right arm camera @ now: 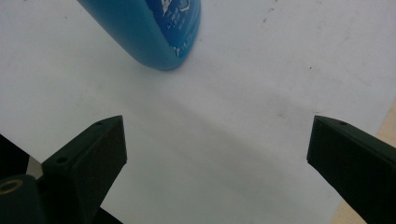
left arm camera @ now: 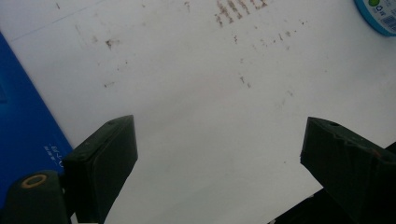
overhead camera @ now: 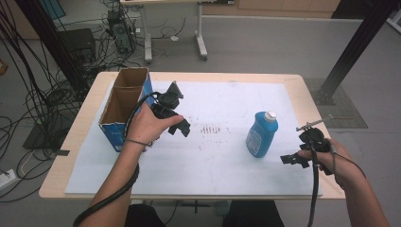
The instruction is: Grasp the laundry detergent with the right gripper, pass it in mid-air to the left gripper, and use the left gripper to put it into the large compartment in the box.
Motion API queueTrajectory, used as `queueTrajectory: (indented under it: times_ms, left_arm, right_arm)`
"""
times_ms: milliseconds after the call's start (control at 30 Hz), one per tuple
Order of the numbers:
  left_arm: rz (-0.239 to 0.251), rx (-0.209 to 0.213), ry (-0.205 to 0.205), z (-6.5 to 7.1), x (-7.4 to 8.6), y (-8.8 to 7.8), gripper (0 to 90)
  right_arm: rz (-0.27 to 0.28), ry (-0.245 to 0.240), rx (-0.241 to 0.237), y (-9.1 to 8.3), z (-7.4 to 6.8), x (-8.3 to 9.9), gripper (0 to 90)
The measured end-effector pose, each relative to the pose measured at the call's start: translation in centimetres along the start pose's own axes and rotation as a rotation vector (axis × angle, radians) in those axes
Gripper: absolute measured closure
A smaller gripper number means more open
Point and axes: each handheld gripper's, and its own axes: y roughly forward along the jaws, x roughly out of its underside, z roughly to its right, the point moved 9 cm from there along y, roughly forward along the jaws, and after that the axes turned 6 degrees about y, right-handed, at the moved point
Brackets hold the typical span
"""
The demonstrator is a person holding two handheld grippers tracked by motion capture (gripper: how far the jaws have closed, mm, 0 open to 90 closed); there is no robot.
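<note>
Two hand-held grippers hover with jaws spread over a white-covered table.

The white sheet (overhead camera: 213,156) spans the frame's middle. An open cardboard box (overhead camera: 124,106) stands at centre-left. A blue bottle (overhead camera: 261,135) stands upright right of centre. The left gripper (overhead camera: 182,126), beside the box, holds nothing. The right gripper (overhead camera: 289,159), lower right near the bottle, is also empty.
</note>
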Motion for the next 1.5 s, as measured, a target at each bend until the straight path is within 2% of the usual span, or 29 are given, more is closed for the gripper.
queueTrajectory:
  times_ms: [200, 500, 1000, 1500]
  left_arm:
    - [-0.001, 0.009, -0.011, 0.0, 0.3, 0.3, 11.3]
    - [0.001, 0.019, 0.001, 0.6, 0.6, 0.3, 11.2]
    - [0.013, 0.019, -0.004, 1.1, 0.9, 0.1, 11.3]
    - [0.013, 0.026, 0.003, 1.3, 0.9, 0.3, 11.2]
  right_arm:
    - [0.004, -0.002, -0.013, 0.1, -0.5, 0.3, 4.7]
    - [0.002, -0.013, -0.02, 0.3, -1.1, 0.5, 4.7]
    - [0.005, -0.022, -0.036, 0.8, -2.1, 1.3, 4.7]
    - [0.029, -0.023, -0.03, 1.6, -3.3, 2.1, 4.4]
